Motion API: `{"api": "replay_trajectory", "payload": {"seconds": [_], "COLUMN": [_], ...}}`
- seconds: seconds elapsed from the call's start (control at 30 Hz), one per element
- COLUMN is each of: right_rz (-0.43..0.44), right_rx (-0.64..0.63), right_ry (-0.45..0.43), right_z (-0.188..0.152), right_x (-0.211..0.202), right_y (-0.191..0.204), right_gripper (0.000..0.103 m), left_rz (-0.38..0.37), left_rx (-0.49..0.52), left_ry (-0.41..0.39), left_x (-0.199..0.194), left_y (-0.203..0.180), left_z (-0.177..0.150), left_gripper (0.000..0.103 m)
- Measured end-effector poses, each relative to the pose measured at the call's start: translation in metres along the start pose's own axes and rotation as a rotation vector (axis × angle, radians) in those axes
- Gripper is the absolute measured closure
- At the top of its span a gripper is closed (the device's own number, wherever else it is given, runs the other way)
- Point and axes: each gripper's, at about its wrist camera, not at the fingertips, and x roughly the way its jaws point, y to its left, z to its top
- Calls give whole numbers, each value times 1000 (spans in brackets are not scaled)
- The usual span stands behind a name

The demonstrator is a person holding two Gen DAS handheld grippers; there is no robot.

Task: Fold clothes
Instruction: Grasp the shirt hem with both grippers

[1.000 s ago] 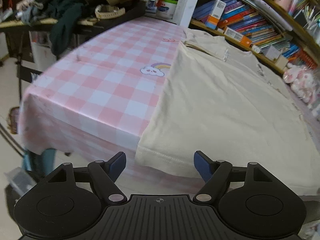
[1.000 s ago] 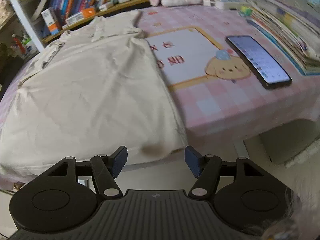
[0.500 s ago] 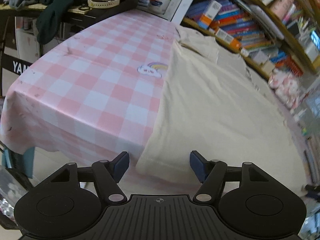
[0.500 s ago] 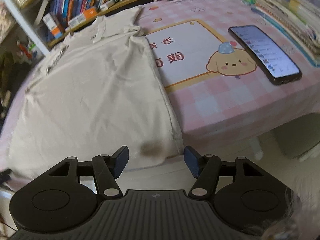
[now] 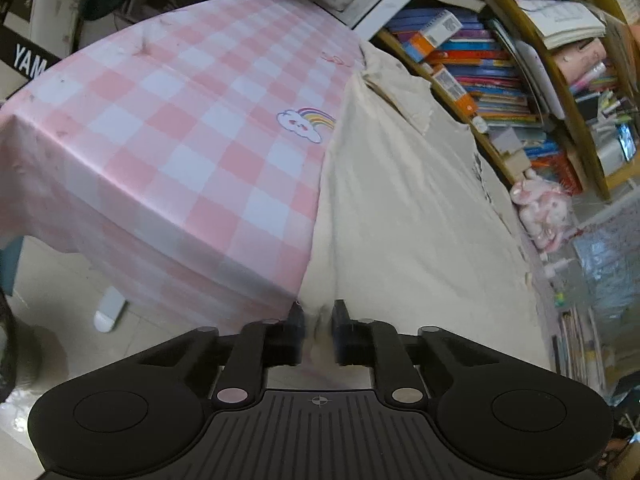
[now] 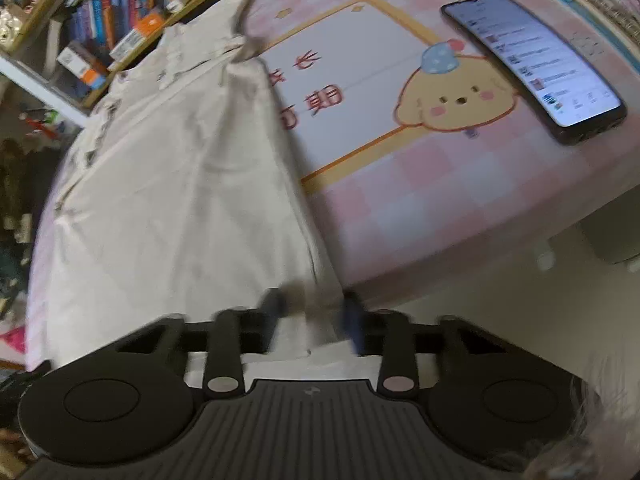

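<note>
A cream shirt [image 5: 408, 208] lies flat on the pink checked tablecloth [image 5: 168, 128], collar towards the bookshelf. Its hem hangs over the near table edge. My left gripper [image 5: 318, 320] is shut on the shirt's left hem corner, and the cloth bunches between the two pads. In the right wrist view the same shirt [image 6: 180, 184] runs away from me. My right gripper [image 6: 312, 308] straddles the right hem corner. Its blurred fingers [image 6: 274, 304] are half closed, with a gap still showing and cloth between them.
A phone [image 6: 532, 64] with a lit screen lies on the table to the right of the shirt, beside a cartoon dog mat [image 6: 384, 80]. Bookshelves [image 5: 480, 68] full of books run along the far side. A pink plush toy [image 5: 544, 216] sits near the shelf.
Both grippers moved forward onto the hem. The left one closed on its corner. The right one's fingers narrowed around the other corner.
</note>
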Motion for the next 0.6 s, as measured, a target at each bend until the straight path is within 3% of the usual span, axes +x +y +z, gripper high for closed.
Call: {"api": "replay_trajectory", "payload": {"seconds": [0.23,0.6], "right_rz": [58,15], "right_rx": [-34,-12], "right_ry": [-8,42], "right_z": [-6,-1], "right_x": [-16,1], "right_y": [10,11], "right_gripper": [98,92], "left_rz": [-18,39], "left_rx": [31,7], "left_ry": [9,61], "left_x": [-2,10], "left_y": [-19,-9], "left_z": [5,12], "left_gripper": [88,74]}}
